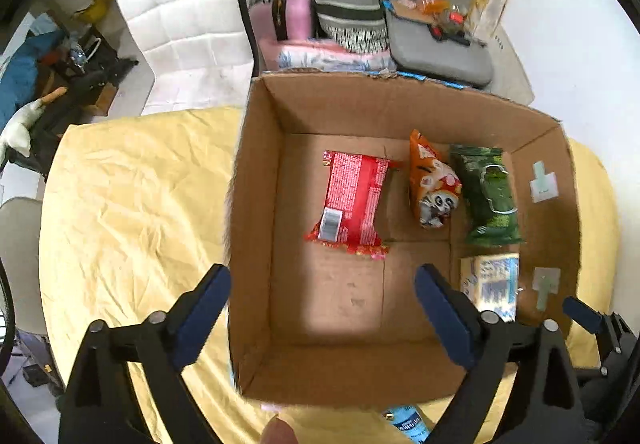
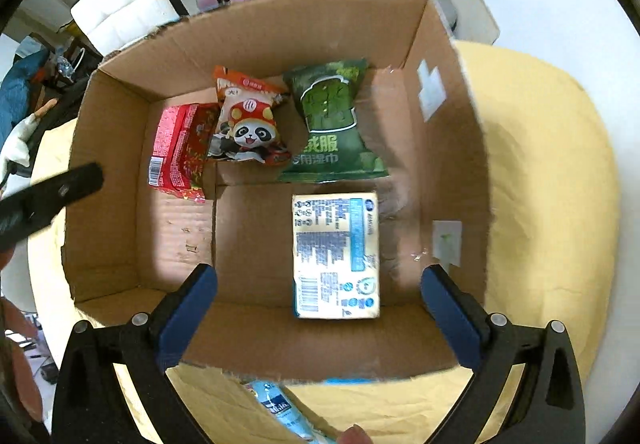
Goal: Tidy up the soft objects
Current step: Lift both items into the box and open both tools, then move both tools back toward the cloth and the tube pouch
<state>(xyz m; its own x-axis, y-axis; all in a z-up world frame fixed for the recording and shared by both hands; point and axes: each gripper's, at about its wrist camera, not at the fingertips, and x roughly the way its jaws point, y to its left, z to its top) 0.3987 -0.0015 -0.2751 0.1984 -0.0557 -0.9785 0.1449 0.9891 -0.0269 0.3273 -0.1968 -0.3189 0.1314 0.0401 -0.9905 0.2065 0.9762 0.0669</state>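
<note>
An open cardboard box (image 1: 260, 204) (image 2: 256, 36) stands on a yellow cloth. Inside lie a red packet (image 1: 352, 200) (image 2: 180, 148), an orange panda packet (image 1: 434, 184) (image 2: 248, 120), a green wipes pack (image 1: 490, 196) (image 2: 334, 124) and a cream-and-blue tissue pack (image 1: 492, 284) (image 2: 336, 256). My left gripper (image 1: 322, 314) is open and empty above the box's near left corner. My right gripper (image 2: 320, 314) is open and empty above the box's near wall, over the tissue pack. A light blue pack (image 1: 406, 424) (image 2: 280, 408) lies on the cloth just in front of the box.
The yellow cloth (image 1: 132, 204) (image 2: 548, 184) covers the round table. Behind the box stand a white chair (image 1: 180, 16), a pink item (image 1: 296, 12), a patterned bag (image 1: 348, 4) and a grey cushion (image 1: 436, 4) with small clutter.
</note>
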